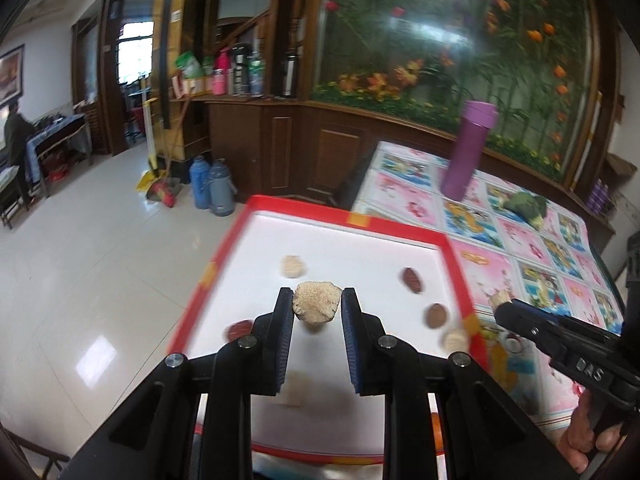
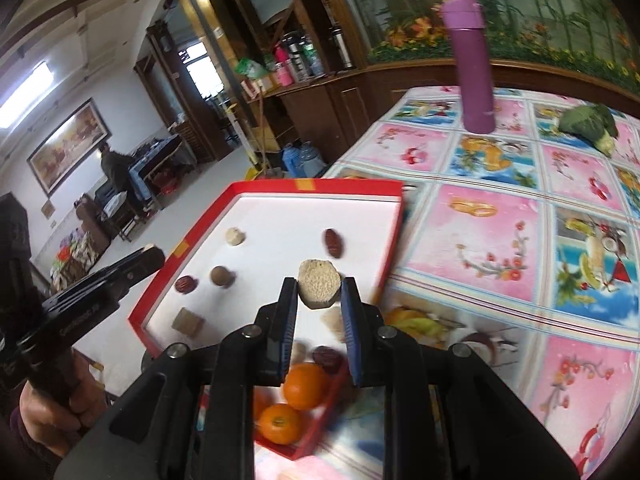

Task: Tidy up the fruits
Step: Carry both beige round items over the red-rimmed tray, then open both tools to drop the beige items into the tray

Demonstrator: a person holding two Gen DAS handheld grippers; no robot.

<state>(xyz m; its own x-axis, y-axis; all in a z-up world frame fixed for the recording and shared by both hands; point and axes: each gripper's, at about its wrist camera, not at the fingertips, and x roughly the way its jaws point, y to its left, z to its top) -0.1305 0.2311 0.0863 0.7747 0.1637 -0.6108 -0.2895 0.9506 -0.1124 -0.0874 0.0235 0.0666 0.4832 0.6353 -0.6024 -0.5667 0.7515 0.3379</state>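
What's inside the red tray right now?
In the red tray: a pale round piece, two red dates, a brown nut and a tan cube. The right gripper hides the tray's near corner.

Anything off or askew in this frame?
Tray sits skewed to the table's grid pattern and seems to overhang its edge. Broccoli lies loose on the table, odd for a fruit job. Left tongs hold a beige chunk, right tongs a hexagonal slice.
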